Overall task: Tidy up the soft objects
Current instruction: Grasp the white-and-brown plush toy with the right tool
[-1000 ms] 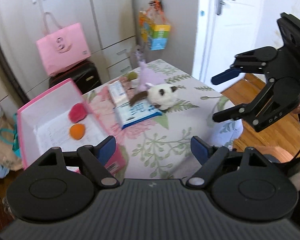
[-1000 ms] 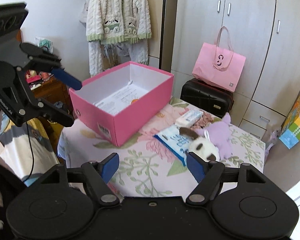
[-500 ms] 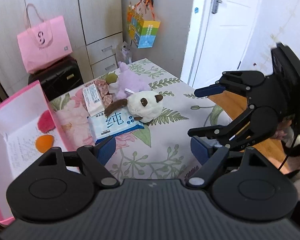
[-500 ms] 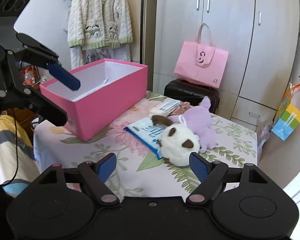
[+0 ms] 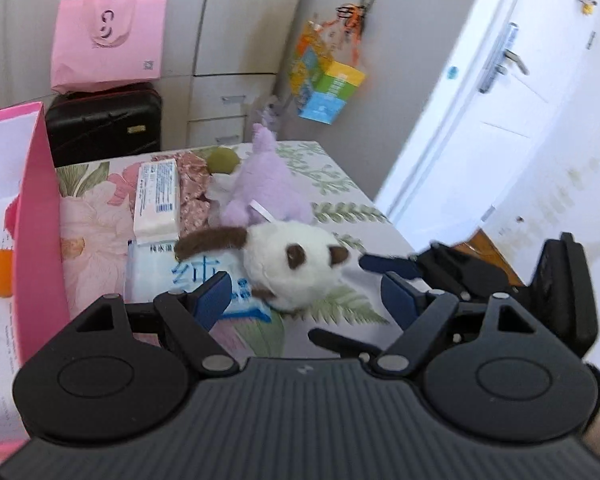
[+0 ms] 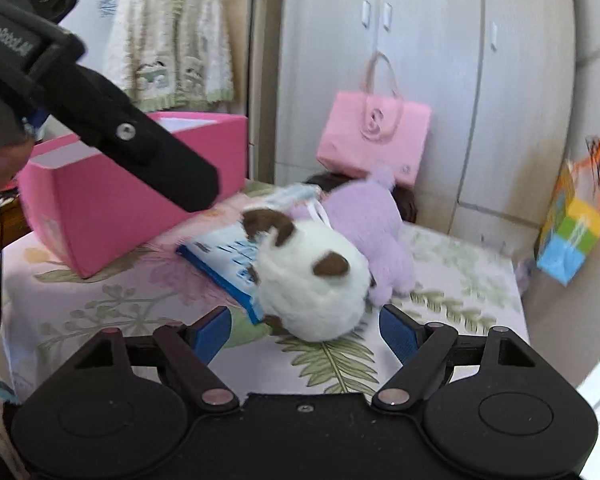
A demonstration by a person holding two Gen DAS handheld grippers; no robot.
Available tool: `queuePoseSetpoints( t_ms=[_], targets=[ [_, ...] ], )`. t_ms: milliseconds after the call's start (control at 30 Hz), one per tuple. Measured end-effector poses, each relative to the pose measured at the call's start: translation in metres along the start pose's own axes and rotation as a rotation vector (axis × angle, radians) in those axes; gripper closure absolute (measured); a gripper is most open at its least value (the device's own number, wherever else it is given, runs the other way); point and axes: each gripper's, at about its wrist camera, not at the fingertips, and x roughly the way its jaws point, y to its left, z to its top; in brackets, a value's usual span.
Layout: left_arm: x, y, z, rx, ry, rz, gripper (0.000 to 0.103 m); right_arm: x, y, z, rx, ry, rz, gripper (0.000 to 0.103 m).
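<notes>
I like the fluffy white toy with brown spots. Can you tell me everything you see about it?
The white toy is a round, fluffy plush with brown patches and a long brown tail or ear. It lies on the flowered tablecloth, partly on a blue-and-white pack, leaning against a purple plush. Nothing grips it: the right gripper is open just before it, and the left gripper is open too.
</notes>
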Motion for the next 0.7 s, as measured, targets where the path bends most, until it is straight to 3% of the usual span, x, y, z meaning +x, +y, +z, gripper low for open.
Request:
queuePoseSetpoints(
  t_ms=[233,433,533,633,700],
  targets=[
    [0.048,0.007,-0.001,-0.058,0.021,0.076,0.022,0.030,-0.022,-0.002,0.204,0.018,0.079,0.018],
    [0.060,0.008,-0.007,-0.087,-0.045,0.028,0.022,0.043,-0.018,0.000,0.221,0.015,0.065,0.018],
    [0.063,0.005,-0.011,-0.080,-0.073,0.042,0.026,0.049,-0.018,0.001,0.245,0.034,0.044,0.018],
    [0.067,0.007,-0.015,-0.104,-0.063,0.005,0.033,0.046,-0.018,0.000,0.257,0.028,0.054,0.019],
    [0.067,0.009,-0.017,-0.114,-0.069,0.001,0.035,0.047,-0.019,-0.001,0.261,0.032,0.074,0.029]
  ],
)
